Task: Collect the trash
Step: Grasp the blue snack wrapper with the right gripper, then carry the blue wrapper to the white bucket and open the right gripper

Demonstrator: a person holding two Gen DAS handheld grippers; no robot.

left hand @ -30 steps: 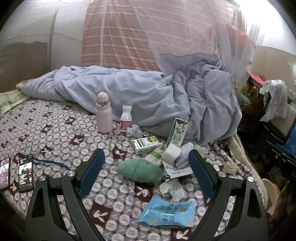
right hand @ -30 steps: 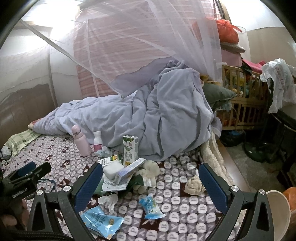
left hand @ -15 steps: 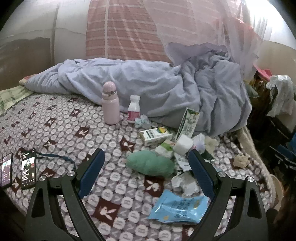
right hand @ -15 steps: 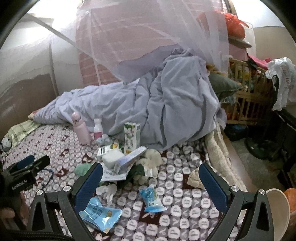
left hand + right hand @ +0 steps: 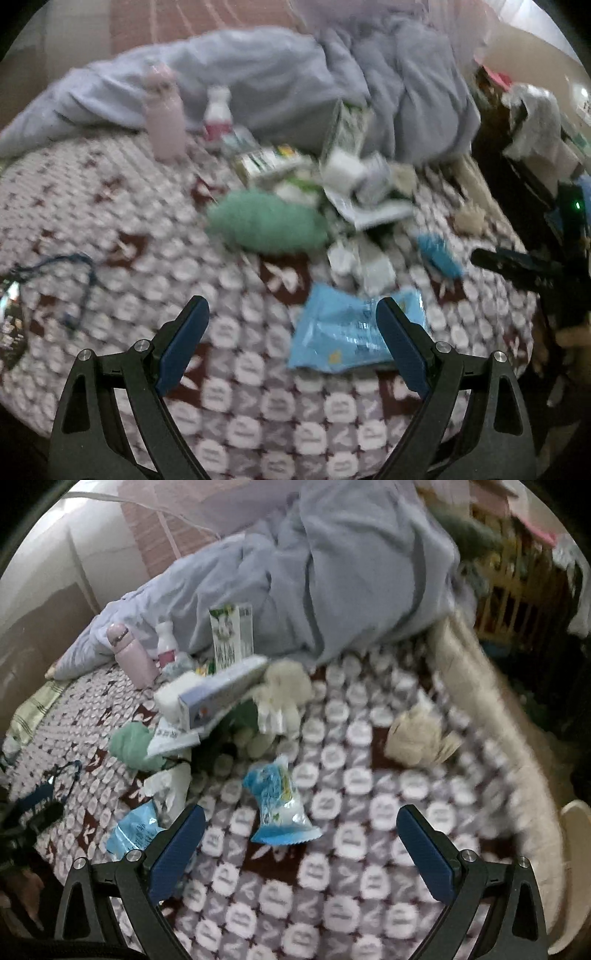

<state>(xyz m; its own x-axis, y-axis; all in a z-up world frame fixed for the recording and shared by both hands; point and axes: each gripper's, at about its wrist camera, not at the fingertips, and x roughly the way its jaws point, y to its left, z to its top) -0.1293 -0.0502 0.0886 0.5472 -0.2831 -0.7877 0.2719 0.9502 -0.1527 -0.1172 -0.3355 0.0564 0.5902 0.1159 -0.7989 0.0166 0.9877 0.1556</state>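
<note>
Trash lies uncollected on the patterned bedspread, 2 blue wrappers and the carton pile included, while left gripper and right gripper hover above, jaws apart, empty.

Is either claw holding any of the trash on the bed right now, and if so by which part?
Nothing is held. The left claw and right claw are both open and empty above the bedsheet.

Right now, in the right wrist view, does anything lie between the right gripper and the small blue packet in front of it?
No. In the right wrist view, only bare patterned bedsheet lies between the open right gripper and the small blue packet.
</note>
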